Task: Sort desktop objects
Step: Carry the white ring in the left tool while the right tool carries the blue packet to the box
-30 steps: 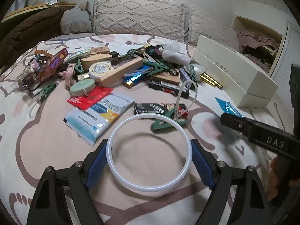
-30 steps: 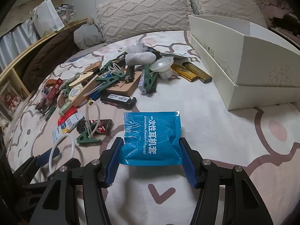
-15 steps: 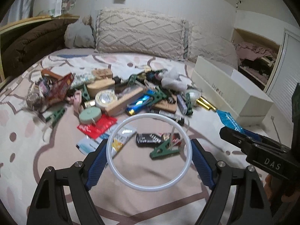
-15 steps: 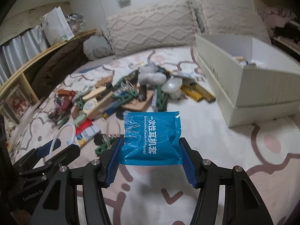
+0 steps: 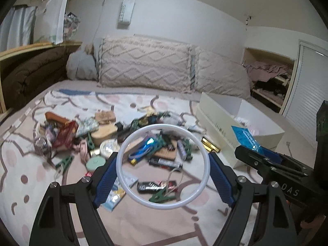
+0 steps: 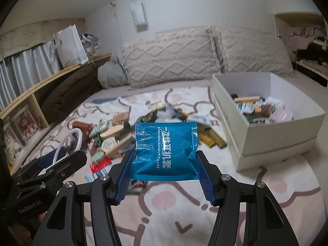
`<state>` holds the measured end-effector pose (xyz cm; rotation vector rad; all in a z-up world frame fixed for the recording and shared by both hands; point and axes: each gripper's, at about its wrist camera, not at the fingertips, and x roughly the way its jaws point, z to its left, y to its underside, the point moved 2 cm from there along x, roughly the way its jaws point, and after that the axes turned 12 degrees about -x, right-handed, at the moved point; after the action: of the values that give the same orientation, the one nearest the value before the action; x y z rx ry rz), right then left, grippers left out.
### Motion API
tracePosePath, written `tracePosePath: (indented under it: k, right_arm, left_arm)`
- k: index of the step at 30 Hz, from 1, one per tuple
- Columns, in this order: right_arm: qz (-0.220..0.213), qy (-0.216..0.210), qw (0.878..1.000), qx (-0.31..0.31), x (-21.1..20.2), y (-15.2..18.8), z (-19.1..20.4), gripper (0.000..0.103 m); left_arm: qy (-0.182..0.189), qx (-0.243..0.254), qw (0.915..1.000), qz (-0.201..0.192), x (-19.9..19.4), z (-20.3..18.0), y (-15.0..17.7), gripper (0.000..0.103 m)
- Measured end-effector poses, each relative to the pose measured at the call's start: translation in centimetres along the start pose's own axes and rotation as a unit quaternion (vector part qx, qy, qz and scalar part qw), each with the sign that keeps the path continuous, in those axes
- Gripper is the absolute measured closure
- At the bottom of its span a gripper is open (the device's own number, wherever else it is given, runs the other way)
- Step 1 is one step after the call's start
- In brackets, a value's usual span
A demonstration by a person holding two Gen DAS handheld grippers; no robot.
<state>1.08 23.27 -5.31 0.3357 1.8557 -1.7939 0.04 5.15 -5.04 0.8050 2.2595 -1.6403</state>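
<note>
White ring [image 5: 163,166] hangs above the bed, pinched across its width between blue pads; blue foil packet [image 6: 165,150], white lettering, is gripped at both edges, flat face up, clear of the clutter; white box [image 6: 287,135] sits right, half filled.

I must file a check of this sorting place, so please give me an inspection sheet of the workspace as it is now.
Surface: bed cover with pink and brown pattern.
Job's things: white ring and blue packet, both lifted off the bed; white box partly filled.
Clutter: unsorted pile of clips, tape, lighters, packets.
Grippers: left gripper shut on white ring; right gripper shut on blue packet.
Cables: thin cord on the wall.
Surroundings: pillows, wooden shelf, louvred door.
</note>
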Motion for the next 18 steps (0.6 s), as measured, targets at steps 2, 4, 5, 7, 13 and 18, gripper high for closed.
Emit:
tracePosePath:
  k: [2,4,5,7,13,18]
  right_arm:
    - [-0.011,0.004,1.000,-0.002,-0.6,-0.6,-0.1,0.043]
    - [-0.027,0.009,1.000,-0.006,-1.4,-1.7,-0.4,0.043]
    - [-0.035,0.012,0.999,-0.008,-1.9,-2.2,-0.7,0.043]
    - [-0.049,0.017,0.999,-0.009,-2.7,-3.2,-1.1,0.043]
    - [-0.095,0.020,0.995,-0.011,-4.9,-6.1,-2.1,0.043]
    - [-0.132,0.035,0.990,-0.022,-7.0,-8.6,-2.9,0.043]
  left_arm:
    - [0.006,0.001,0.9999,-0.009,-0.2,-0.5,-0.8,0.019]
    - [0.012,0.004,0.9997,-0.019,-0.5,-1.1,-1.5,0.019]
    - [0.015,0.005,0.9996,-0.023,-0.5,-1.4,-1.9,0.019]
    - [0.022,0.006,0.9992,-0.032,-0.6,-2.2,-2.7,0.019]
    - [0.045,0.003,0.9973,-0.057,-0.9,-4.4,-5.1,0.019]
    - [0.062,0.012,0.9949,-0.078,-1.2,-6.3,-7.0,0.019]
